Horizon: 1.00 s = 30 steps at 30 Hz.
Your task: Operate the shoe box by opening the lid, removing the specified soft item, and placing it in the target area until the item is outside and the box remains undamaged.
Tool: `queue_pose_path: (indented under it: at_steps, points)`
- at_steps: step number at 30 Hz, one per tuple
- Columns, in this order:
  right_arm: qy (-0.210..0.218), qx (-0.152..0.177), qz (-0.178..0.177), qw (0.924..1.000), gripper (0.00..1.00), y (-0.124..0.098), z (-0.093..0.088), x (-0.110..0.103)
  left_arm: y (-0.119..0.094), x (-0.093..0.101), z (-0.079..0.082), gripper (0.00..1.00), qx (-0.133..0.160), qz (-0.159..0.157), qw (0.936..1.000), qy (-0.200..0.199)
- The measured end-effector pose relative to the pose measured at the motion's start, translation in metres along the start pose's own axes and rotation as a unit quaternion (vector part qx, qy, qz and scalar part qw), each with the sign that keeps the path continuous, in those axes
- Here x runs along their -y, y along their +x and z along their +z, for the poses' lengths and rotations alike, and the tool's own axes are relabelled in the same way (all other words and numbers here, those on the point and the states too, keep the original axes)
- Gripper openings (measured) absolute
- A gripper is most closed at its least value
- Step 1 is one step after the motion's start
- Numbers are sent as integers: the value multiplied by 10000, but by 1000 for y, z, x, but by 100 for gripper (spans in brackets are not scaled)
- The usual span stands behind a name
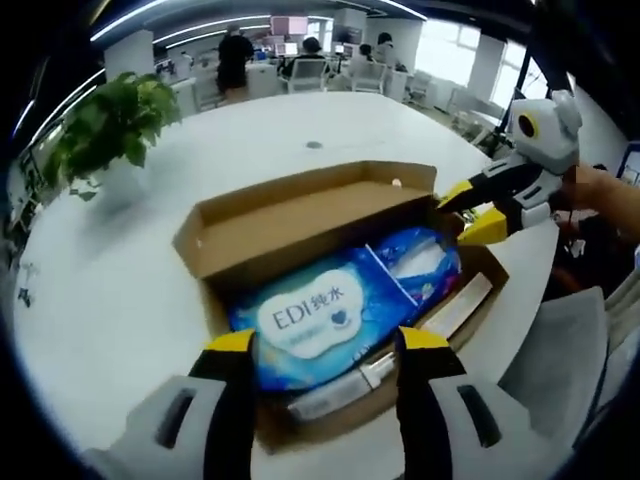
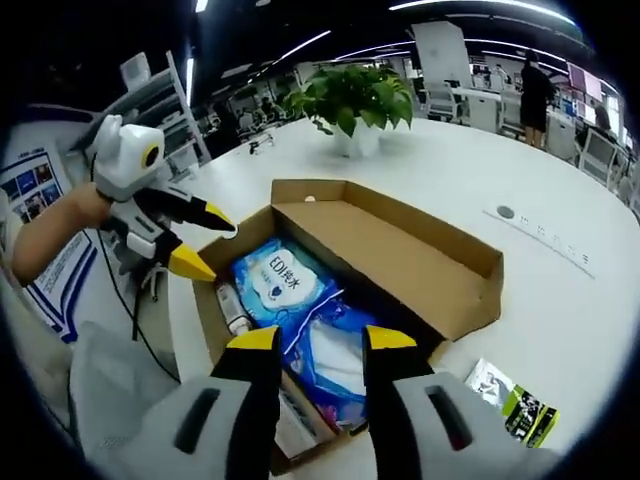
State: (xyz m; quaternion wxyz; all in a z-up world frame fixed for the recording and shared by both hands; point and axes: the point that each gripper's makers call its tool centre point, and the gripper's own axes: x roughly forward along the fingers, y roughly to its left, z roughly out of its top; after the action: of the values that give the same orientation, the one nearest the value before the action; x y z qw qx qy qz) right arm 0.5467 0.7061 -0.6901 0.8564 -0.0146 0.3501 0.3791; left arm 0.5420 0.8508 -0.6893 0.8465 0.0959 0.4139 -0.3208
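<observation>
The shoe box (image 1: 300,225) sits mid-frame on the white table (image 1: 120,300), lid already open; the blue wipes pack (image 1: 310,315) inside is not yet removed. The left gripper (image 1: 325,345) hovers over it, jaws apart and empty; the right gripper (image 2: 320,345) likewise. A potted plant (image 2: 352,100) stands upper centre, clear of the way.
</observation>
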Motion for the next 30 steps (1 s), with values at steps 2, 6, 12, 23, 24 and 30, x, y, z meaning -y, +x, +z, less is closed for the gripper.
queue_pose_path:
  at_steps: [2, 6, 12, 23, 24, 30]
  points:
    - [-32, -48, -11, 10000, 29, 7, -1, 1, 0, -5, -3, 56, 5, 25, 10000, -66]
    - [14, -77, 16, 10000, 29, 18, -1, 0, -4, -14, -5, 56, 36, 78, 9998, -170]
    - [49, -177, 90, 9998, 28, 33, -4, -3, -8, -25, -4, 54, 121, 229, 9992, -295]
    - [148, -377, 251, 9989, 25, 60, -11, -13, -10, -35, -9, 54, 168, 288, 9983, -479]
    - [149, -390, 256, 9988, 25, 63, -11, -13, -10, -36, -10, 54, 170, 287, 9982, -494]
    - [161, -541, 225, 9982, 23, 77, -12, -11, -12, -37, -13, 53, 237, 284, 9977, -574]
